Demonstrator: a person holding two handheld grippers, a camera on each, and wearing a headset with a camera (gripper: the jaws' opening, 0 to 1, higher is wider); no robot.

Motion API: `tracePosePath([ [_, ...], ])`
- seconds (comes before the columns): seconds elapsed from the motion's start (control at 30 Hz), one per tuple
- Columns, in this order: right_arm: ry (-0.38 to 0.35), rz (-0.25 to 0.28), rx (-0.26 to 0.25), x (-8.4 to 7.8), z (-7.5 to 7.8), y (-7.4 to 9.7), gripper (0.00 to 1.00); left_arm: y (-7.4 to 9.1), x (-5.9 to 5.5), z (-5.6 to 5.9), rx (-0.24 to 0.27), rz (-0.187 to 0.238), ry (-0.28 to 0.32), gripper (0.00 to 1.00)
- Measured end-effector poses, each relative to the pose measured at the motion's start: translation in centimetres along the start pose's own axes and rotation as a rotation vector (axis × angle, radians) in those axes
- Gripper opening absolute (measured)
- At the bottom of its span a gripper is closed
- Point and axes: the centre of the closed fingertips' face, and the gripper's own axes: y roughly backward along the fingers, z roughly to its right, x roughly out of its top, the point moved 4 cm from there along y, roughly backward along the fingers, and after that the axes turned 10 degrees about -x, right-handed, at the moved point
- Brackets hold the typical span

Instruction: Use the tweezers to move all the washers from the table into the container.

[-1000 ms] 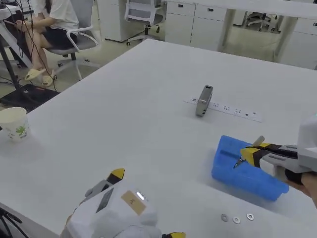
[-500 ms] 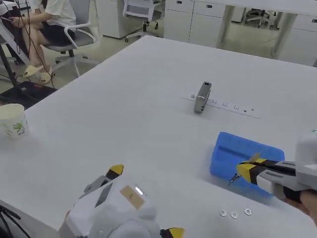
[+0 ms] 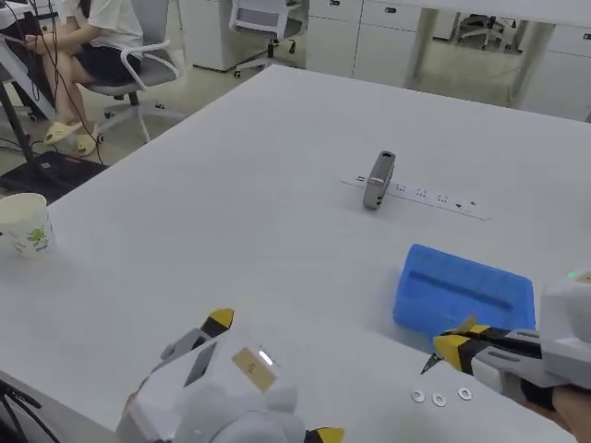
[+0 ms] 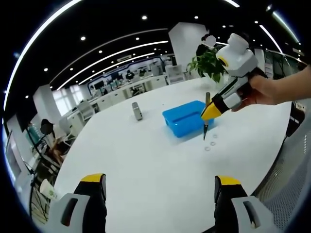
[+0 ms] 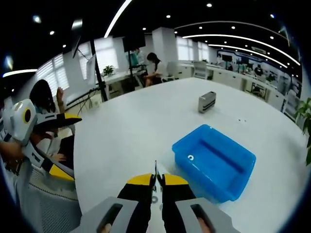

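Note:
The blue container sits on the white table at the right, and one washer lies inside it. Three washers lie in a row on the table just in front of it. My right gripper is shut on the tweezers, whose tips point down a little left of and above the washers. In the right gripper view the tweezers stick out between the shut jaws. My left gripper is low at the near left, open and empty, well away from the container.
A grey upright block stands on a flat power strip mid-table. A paper cup stands at the far left edge. A person sits on an office chair beyond the table's left corner.
My right gripper has carried the tweezers from over the blue container back towards me, down to the table beside the three washers. The left gripper has hardly moved.

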Motion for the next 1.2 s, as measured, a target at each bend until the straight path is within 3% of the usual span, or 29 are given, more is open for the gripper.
tracePosePath([
  [0.37, 0.014, -0.05, 0.007, -2.0, 0.2, -1.0, 0.03, 0.0, -0.1, 0.0, -0.001, -0.006, 0.001, 0.94],
  [0.7, 0.073, -0.054, -0.014, -2.2, 0.3, -1.1, 0.03, 0.0, -0.2, 0.0, 0.002, -0.009, -0.005, 0.94],
  [1.0, 0.082, -0.053, -0.018, -2.3, 0.2, -1.0, 0.02, 0.0, -0.2, 0.0, 0.004, -0.01, -0.005, 0.94],
  [1.2, 0.131, -0.076, -0.018, -2.1, -0.3, -1.0, 0.01, 0.0, -0.1, -0.1, 0.006, -0.006, -0.002, 0.94],
])
